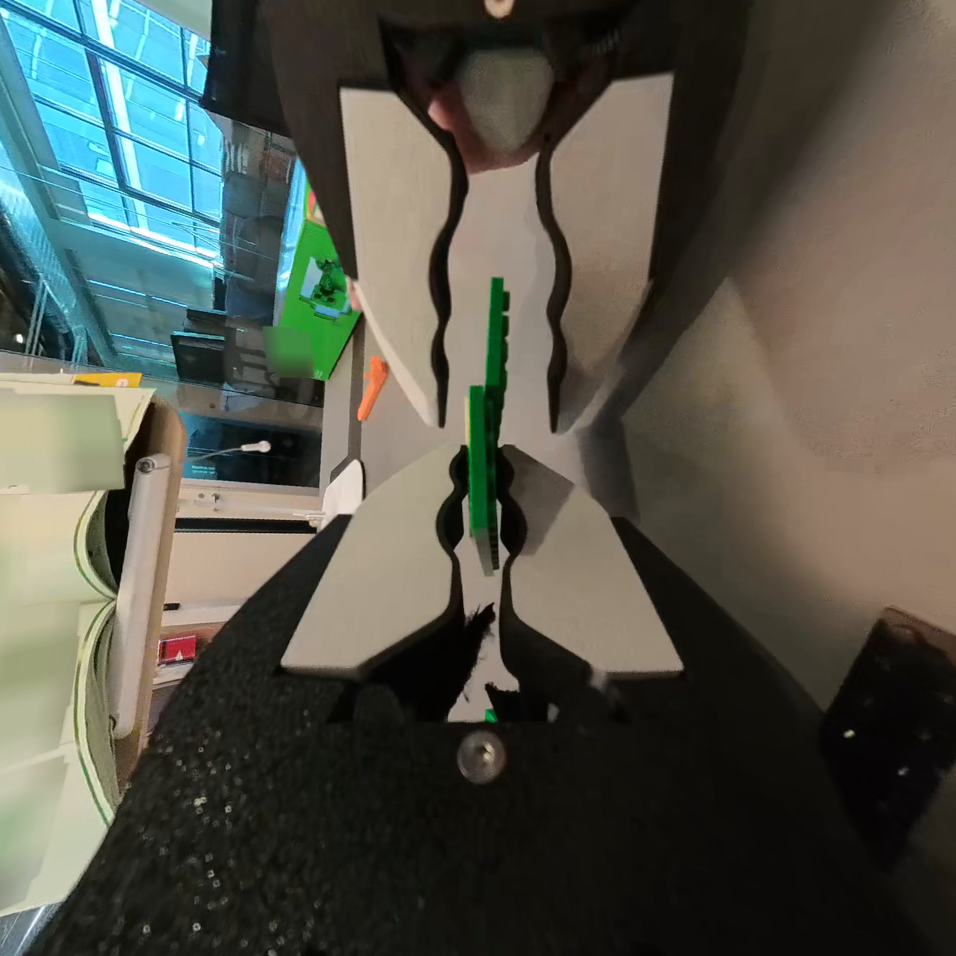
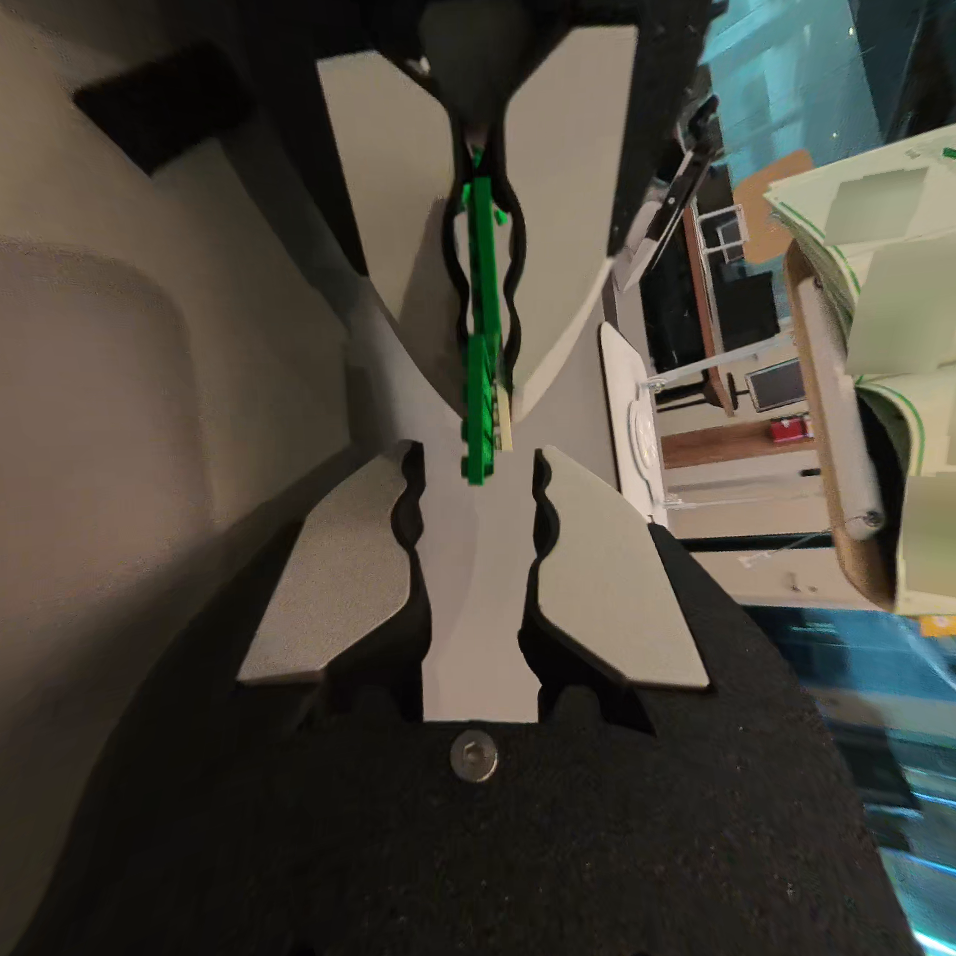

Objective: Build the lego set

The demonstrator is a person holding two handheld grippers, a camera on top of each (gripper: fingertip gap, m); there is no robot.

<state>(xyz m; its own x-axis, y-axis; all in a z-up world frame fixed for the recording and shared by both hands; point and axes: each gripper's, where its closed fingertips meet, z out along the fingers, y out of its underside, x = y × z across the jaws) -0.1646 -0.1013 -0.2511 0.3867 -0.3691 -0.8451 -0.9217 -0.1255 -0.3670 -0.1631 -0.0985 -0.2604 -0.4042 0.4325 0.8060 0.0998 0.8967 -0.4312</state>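
My left gripper [image 1: 480, 465] dominates the lower half of the left wrist view: black grainy body, flat grey finger plates, black wavy rubber pads [image 1: 449, 512]. It is pinched on the green plate stack [image 1: 483, 465], which stands edge-on at frame centre between the two tools. My right gripper [image 2: 478, 465] fills the lower half of its own view, same build, fingers spread with bare grey table [image 2: 476, 595] showing between them; it holds nothing, its tips just short of the stack's near end. Stack itself: thin studded plates, a longer one overlapped by a shorter, with a pale tan piece on one side, seen in the right wrist view. Judgement: light, rigid, glossy plastic, slick on its flat faces; the overlap joint is the weak spot and could peel under bending. Best hold is across the flat faces, pads seated deep, pressing square to the studs. Smaller items: an open booklet [image 1: 57, 517] at left edge, a green box [image 1: 315, 289] upper left, an orange separator [image 1: 373, 385] beside it on the table.
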